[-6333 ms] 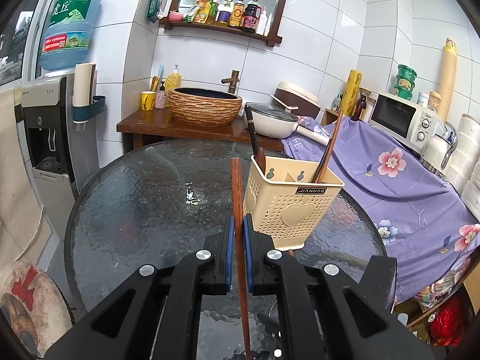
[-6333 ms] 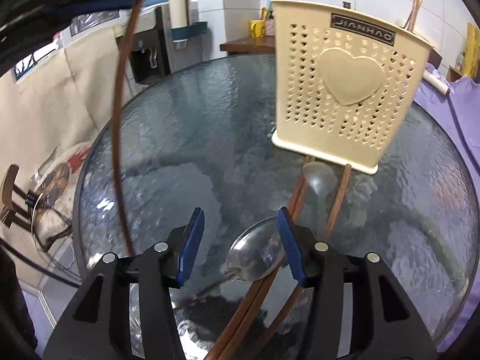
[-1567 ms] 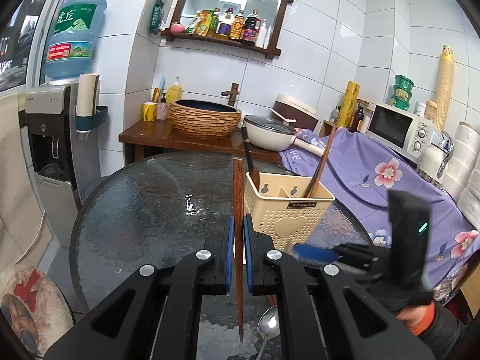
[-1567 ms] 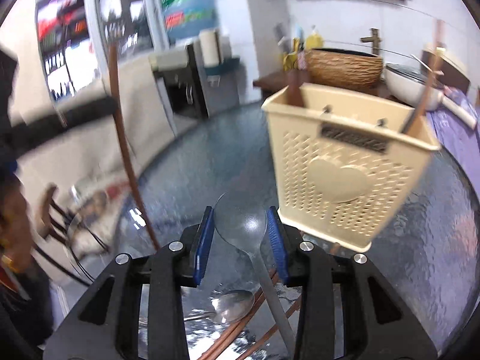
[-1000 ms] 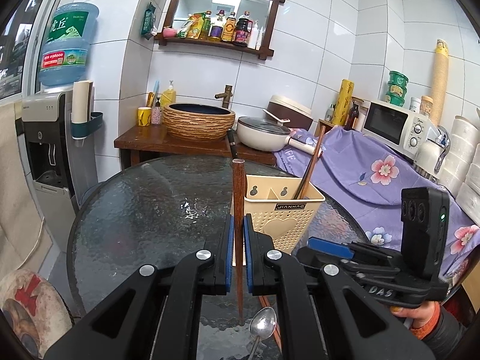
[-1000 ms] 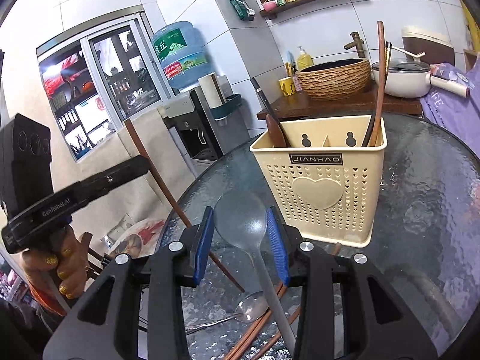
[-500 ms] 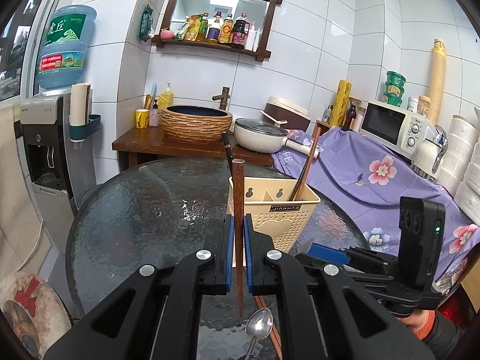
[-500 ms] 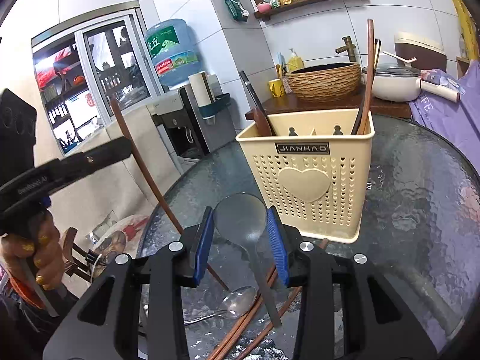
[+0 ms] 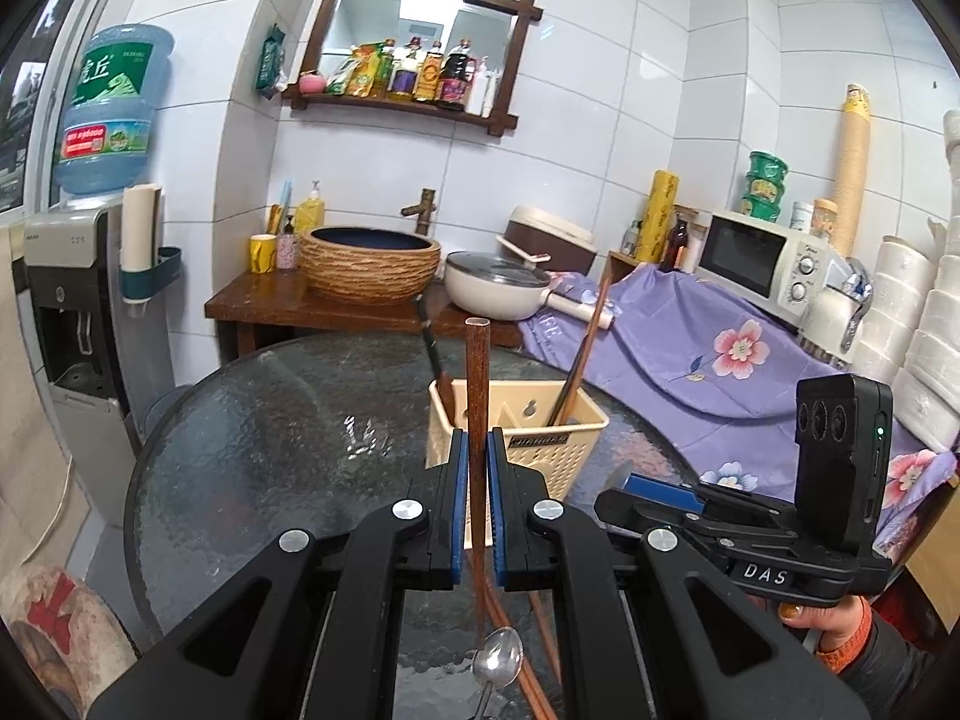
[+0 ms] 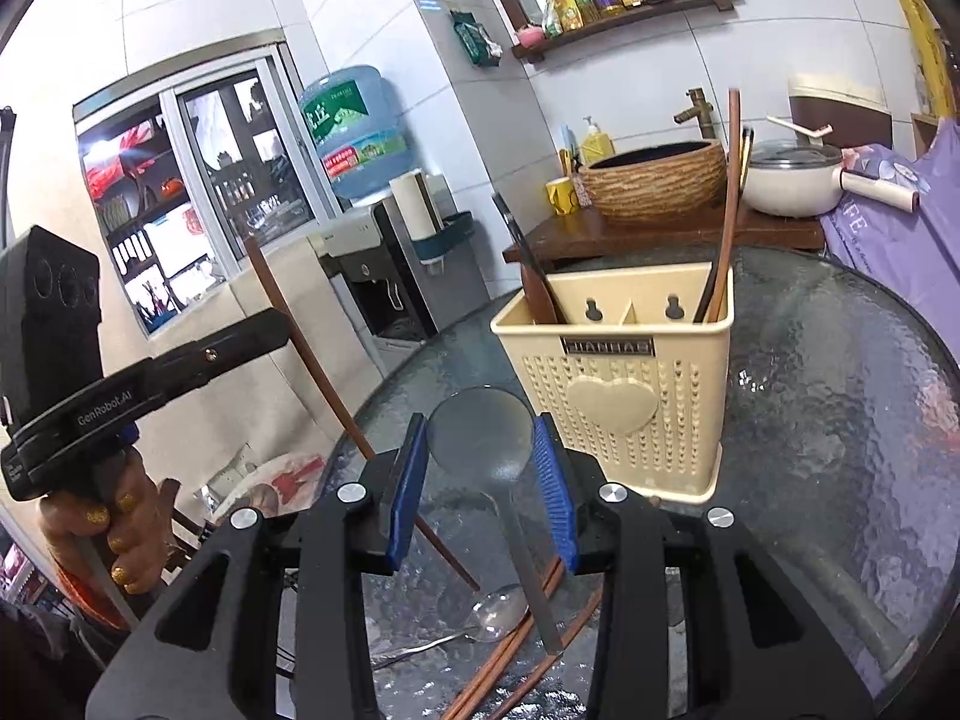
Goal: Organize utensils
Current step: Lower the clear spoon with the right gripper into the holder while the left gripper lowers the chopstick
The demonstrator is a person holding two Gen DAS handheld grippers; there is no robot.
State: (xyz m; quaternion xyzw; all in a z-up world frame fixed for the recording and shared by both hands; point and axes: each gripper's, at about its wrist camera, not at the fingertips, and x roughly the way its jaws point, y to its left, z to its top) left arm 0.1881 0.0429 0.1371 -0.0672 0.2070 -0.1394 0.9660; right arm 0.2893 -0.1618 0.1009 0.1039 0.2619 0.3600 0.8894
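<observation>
While we are clamping a wooden chopstick [image 9: 478, 396] upright in the left gripper [image 9: 474, 474], the right gripper [image 10: 483, 480] is pinching a clear spoon [image 10: 480, 429] bowl-up; the cream holder [image 10: 624, 384] is standing ahead, mid-table, nearer the right.

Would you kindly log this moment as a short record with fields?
left gripper: shut on a wooden chopstick, held upright
right gripper: shut on a spoon, bowl between the pads
holder: cream basket on the glass table, already holding a few utensils
left on table: a metal spoon and more chopsticks
</observation>
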